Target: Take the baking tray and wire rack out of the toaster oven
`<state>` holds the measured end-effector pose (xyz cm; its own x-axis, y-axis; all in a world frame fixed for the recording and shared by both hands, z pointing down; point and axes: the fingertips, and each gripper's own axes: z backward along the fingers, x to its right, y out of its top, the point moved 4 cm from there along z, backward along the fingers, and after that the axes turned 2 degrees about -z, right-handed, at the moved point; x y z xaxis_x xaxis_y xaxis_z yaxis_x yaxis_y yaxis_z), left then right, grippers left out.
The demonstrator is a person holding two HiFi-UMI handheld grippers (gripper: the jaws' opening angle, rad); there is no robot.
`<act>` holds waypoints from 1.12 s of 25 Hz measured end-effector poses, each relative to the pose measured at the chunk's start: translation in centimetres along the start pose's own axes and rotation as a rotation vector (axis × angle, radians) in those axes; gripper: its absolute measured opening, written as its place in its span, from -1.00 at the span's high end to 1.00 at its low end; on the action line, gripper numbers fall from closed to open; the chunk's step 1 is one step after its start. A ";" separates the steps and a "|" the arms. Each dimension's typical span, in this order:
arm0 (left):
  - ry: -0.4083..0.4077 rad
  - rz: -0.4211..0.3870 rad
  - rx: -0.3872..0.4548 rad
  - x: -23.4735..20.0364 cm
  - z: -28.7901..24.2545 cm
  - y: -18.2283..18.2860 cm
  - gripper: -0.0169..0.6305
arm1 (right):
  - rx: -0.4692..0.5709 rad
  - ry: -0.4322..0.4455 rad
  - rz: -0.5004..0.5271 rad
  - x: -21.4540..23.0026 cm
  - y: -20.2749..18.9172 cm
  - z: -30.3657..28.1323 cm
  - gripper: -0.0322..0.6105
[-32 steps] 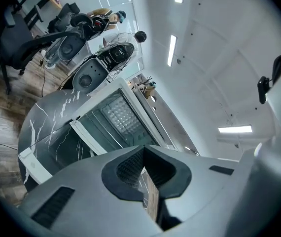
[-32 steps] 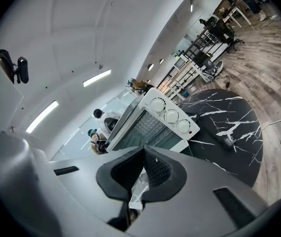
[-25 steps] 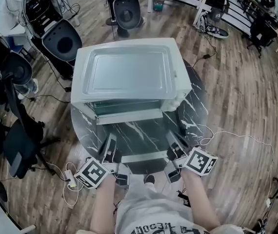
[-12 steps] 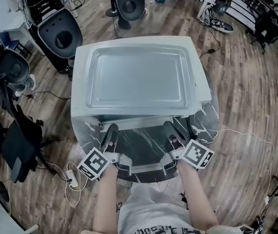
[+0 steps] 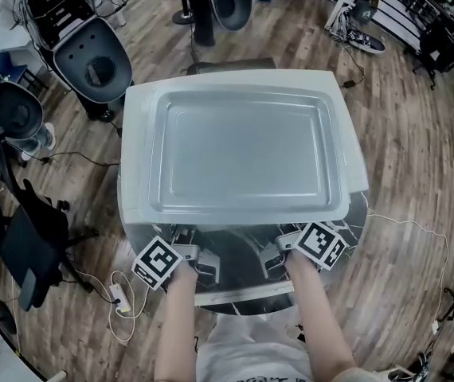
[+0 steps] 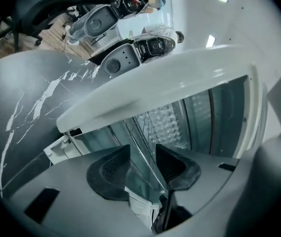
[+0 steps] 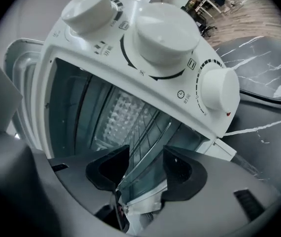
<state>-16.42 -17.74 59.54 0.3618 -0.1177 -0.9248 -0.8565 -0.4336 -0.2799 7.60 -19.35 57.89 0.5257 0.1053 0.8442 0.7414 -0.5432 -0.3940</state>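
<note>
A toaster oven (image 5: 243, 146) cased in smooth white painted metal with a soft satin sheen stands on a table (image 7: 263, 78) of glossy black stone-look top veined in white; its knobs (image 7: 165, 33) are smooth, shiny white plastic, its wire rack (image 7: 143, 130) bright bare metal, its inner back wall (image 7: 121, 113) dimpled, reflective sheet metal, above a matt wood-plank floor (image 5: 418, 134)
</note>
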 end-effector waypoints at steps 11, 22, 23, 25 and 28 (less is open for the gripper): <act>0.008 0.030 0.006 -0.8 -2.2 1.0 0.69 | 0.021 -0.042 -0.005 1.8 0.5 -2.9 0.33; -0.033 0.025 0.003 -0.6 -2.4 1.3 0.87 | 0.003 -0.029 0.009 1.4 0.3 -2.6 0.75; -0.033 0.030 0.003 -0.5 -2.3 1.2 0.88 | 0.001 -0.028 0.010 1.3 0.3 -2.6 0.76; -0.035 0.036 0.003 -0.4 -2.2 1.1 0.89 | -0.002 -0.025 0.012 1.2 0.3 -2.6 0.78; -0.028 0.030 0.005 -0.4 -2.0 0.8 0.90 | -0.007 -0.022 0.016 1.1 0.3 -2.6 0.79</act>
<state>-16.56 -19.82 60.20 0.3256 -0.1056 -0.9396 -0.8687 -0.4256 -0.2532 7.29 -21.55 59.63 0.5464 0.1152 0.8295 0.7302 -0.5507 -0.4045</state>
